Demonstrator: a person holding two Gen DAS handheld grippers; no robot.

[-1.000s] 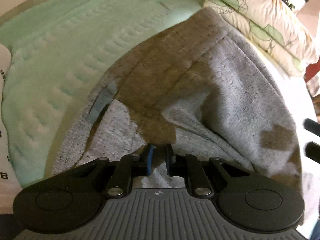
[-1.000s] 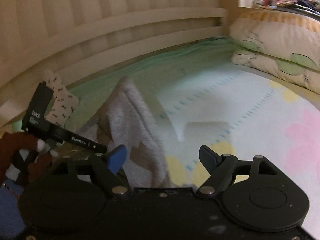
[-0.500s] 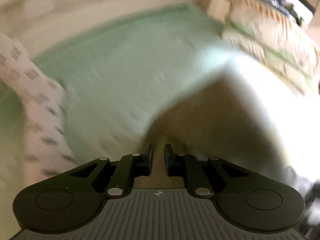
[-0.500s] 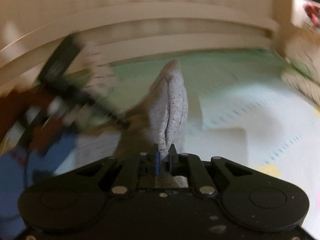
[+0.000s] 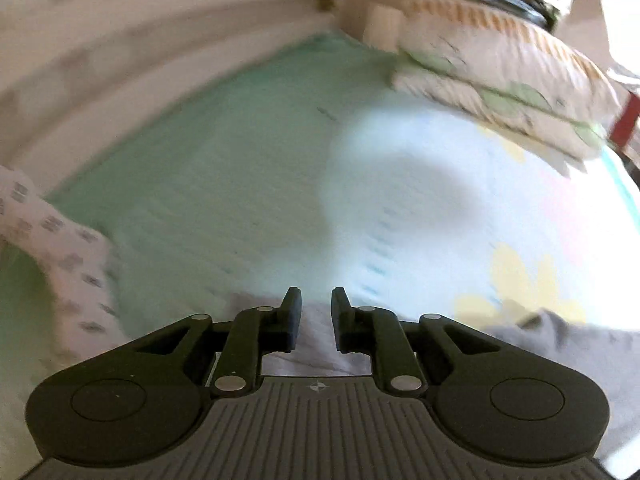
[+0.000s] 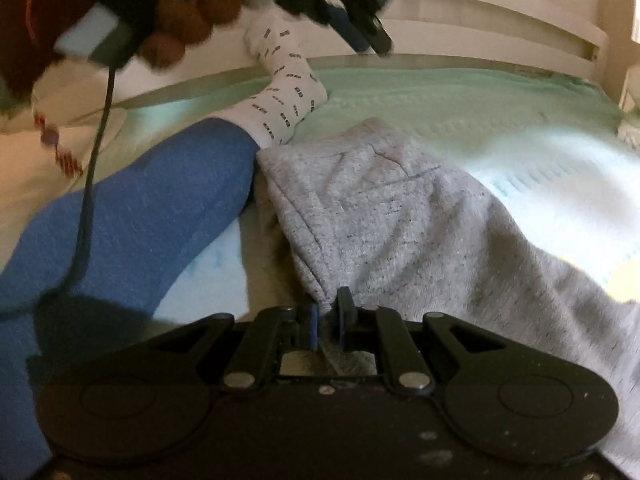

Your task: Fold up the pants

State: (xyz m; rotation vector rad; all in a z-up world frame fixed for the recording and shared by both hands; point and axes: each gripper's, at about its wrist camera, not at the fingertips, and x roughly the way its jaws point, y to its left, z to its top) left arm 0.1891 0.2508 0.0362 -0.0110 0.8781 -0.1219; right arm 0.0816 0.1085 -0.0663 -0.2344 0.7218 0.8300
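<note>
The grey pants (image 6: 400, 216) lie spread on the bed, one edge beside a person's sock. My right gripper (image 6: 329, 308) is shut on a pinched fold of their near edge. My left gripper (image 5: 312, 296) hangs above the bed with a narrow gap between its jaws, which are opening. Grey pants cloth (image 5: 560, 340) shows below and behind its fingers, and nothing is pressed between the pads. In the right wrist view the left gripper (image 6: 360, 12) is high at the top, held by a hand (image 6: 180, 20), with no cloth hanging from it.
A person's leg in blue trousers (image 6: 132, 216) with a patterned white sock (image 6: 284, 80) lies left of the pants. A mint sheet (image 5: 220, 160) covers the mattress, a wooden rail (image 5: 160, 60) runs behind it, and pillows (image 5: 500, 68) are stacked far right. A black cable (image 6: 92, 160) hangs at left.
My right gripper went from wide open to shut on the pants and swung across and down. My left gripper rose off the cloth, and the raised pants now lie flatter.
</note>
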